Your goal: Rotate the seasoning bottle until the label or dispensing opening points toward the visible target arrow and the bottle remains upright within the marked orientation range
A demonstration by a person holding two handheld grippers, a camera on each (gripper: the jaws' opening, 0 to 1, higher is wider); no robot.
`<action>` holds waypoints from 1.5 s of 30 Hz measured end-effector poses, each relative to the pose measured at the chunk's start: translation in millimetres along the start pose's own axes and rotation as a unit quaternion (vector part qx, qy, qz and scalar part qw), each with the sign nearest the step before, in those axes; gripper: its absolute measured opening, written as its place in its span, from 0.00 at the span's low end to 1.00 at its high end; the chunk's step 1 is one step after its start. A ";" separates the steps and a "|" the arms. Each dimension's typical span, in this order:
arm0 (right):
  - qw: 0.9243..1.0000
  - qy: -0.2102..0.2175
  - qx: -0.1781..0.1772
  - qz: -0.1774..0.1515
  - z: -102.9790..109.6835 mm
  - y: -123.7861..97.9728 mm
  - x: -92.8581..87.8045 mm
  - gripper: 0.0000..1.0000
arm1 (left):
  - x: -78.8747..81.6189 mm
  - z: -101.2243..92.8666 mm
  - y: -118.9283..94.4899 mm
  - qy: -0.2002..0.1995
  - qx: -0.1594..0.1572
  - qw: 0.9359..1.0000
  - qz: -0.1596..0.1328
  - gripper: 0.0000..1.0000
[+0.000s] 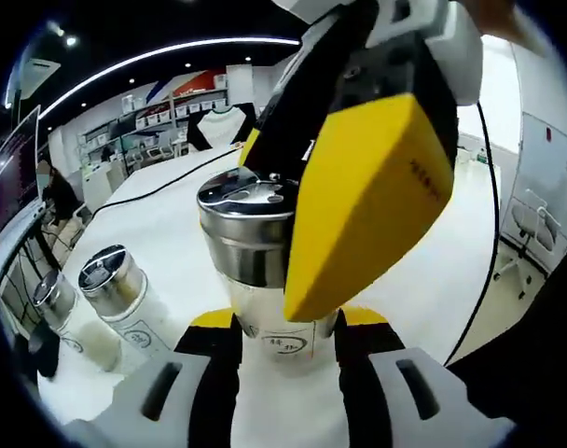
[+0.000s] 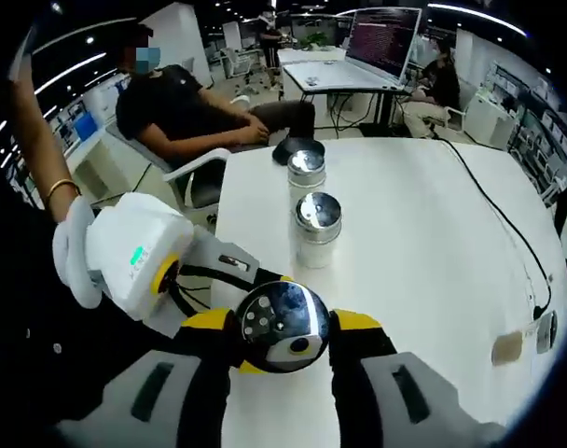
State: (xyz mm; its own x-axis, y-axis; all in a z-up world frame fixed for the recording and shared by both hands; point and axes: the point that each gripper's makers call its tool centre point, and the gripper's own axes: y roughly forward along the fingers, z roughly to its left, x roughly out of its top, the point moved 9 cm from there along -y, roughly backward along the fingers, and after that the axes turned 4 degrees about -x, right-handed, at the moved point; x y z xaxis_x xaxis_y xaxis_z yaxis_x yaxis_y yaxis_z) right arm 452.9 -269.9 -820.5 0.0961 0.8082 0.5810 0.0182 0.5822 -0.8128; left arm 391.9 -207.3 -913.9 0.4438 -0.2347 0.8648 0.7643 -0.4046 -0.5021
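Observation:
The seasoning bottle [image 1: 282, 342] has a glass body with a printed label and a steel cap [image 1: 246, 224]. It stands upright on the white table [image 1: 172, 210]. My left gripper [image 1: 285, 322] is shut on the glass body, with a yellow-tipped jaw on each side. My right gripper [image 1: 302, 177] reaches in from the upper right and clamps the steel cap, its big yellow pad [image 1: 367, 196] in front. In the right gripper view, my right gripper [image 2: 283, 322] grips the cap [image 2: 279, 327], whose shaker holes face the camera. The left gripper [image 2: 265, 322] comes in there from the left, under the cap.
Two more steel-capped bottles [image 2: 318, 224] [image 2: 306, 173] stand further along the table [image 2: 423, 243]; in the left gripper view they [image 1: 116, 285] [image 1: 55, 301] sit at the left. A black cable [image 2: 507, 224] runs along the table. A person [image 2: 186, 107] sits at the far edge.

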 end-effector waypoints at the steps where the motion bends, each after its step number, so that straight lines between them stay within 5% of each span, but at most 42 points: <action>1: 1.000 -0.002 -0.003 0.000 1.1 0.0 0.1 0.37 | 0.5 0.0 0.8 0.000 0.002 1.000 0.000 0.42; 13: 0.999 -0.045 0.012 -0.001 -2.1 1.6 2.1 0.37 | 1.7 4.6 -8.7 0.050 -0.014 0.998 0.036 0.43; 22: 0.997 -0.076 0.023 -0.003 -10.7 8.7 8.7 0.37 | -6.7 21.3 -31.0 0.015 -0.015 0.999 0.036 0.66; 30: 0.993 -0.111 0.034 0.001 -23.6 17.3 19.1 0.37 | -17.2 36.2 -66.1 0.009 0.029 0.998 0.054 0.70; 33: 0.991 -0.124 0.041 0.009 -28.4 19.1 22.7 0.37 | -19.0 40.7 -78.8 -0.022 0.029 0.999 0.039 0.72; 42: 0.988 -0.144 0.052 0.021 -31.7 23.8 24.8 0.38 | -22.8 56.8 -107.6 -0.080 0.052 0.994 0.046 0.97; 45: 0.987 -0.150 0.053 0.028 -32.1 25.4 24.7 0.39 | -22.1 57.6 -112.3 -0.075 0.051 0.995 0.046 0.97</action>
State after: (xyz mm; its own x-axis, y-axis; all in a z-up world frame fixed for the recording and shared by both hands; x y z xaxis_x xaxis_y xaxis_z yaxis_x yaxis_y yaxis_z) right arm 487.7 -238.0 -828.1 -0.2053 0.8201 0.5341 -0.0838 0.5290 -0.8445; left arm 323.2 -105.7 -876.7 0.5725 -0.1297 0.8096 0.7574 -0.2946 -0.5828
